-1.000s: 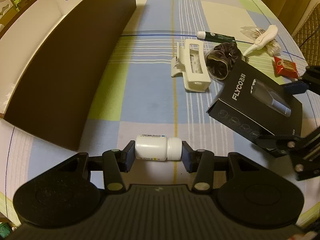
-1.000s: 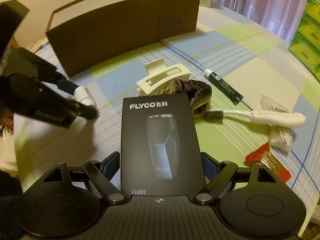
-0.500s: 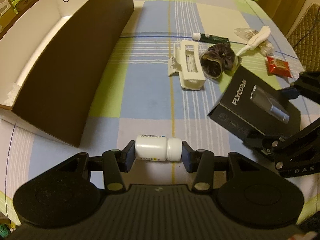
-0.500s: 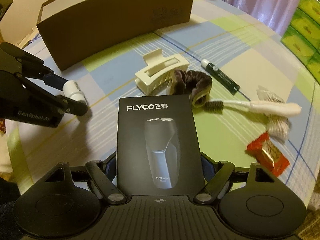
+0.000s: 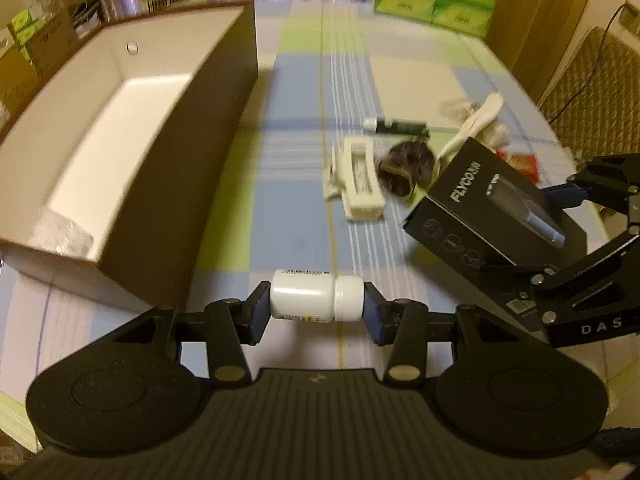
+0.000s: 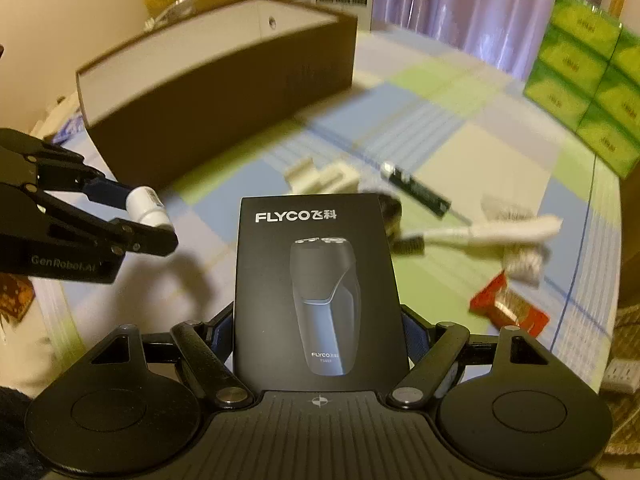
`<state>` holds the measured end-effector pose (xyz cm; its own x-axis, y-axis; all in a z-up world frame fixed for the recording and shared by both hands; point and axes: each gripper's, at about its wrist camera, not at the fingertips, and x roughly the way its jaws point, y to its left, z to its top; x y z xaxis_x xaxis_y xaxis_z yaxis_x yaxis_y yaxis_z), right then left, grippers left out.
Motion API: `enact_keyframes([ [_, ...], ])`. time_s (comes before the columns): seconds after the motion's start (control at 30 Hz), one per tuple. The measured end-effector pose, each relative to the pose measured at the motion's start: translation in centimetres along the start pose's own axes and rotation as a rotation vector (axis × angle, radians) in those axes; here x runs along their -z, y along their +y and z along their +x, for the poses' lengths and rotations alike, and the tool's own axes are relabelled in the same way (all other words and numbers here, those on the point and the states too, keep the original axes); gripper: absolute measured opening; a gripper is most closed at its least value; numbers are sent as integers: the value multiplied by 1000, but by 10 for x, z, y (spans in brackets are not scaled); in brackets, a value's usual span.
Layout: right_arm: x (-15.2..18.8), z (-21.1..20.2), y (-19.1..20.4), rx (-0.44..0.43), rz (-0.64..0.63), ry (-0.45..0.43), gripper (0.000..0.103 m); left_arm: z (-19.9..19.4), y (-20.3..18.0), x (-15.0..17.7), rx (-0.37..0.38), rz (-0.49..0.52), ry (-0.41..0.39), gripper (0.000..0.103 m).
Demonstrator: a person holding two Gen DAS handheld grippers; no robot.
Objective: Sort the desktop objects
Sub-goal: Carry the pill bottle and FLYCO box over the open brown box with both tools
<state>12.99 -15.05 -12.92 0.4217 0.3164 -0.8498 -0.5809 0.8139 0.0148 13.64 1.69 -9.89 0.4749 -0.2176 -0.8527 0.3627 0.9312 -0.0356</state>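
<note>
Both loads are lifted near the long brown cardboard box: the left gripper clamps a small white plastic bottle, the right gripper a black shaver carton — next, probably, carry over its rim and release.

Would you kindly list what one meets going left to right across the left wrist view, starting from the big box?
Brown storage box → white pill bottle in the left tongs → cream hair clip → dark scrunchie → black shaver box in the right tongs.
</note>
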Motion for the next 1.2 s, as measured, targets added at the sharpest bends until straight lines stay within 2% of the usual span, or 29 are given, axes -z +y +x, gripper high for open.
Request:
enact_keyframes([
  [0.37,-46,-25,29,-4,22,-102,77,-55,31,-24,-11,2,-152,42],
  [0.63,-98,-23,68,-64,12,-173,77,-73,82,-41,-63,-26,-213,42],
  [0.9,-165,6,109,-93,1,-212,77,-69,150,-65,-119,-48,-223,42],
  [1.2,-237,64,116,-65,13,-195,77,-34,217,-99,-105,-44,-196,42],
])
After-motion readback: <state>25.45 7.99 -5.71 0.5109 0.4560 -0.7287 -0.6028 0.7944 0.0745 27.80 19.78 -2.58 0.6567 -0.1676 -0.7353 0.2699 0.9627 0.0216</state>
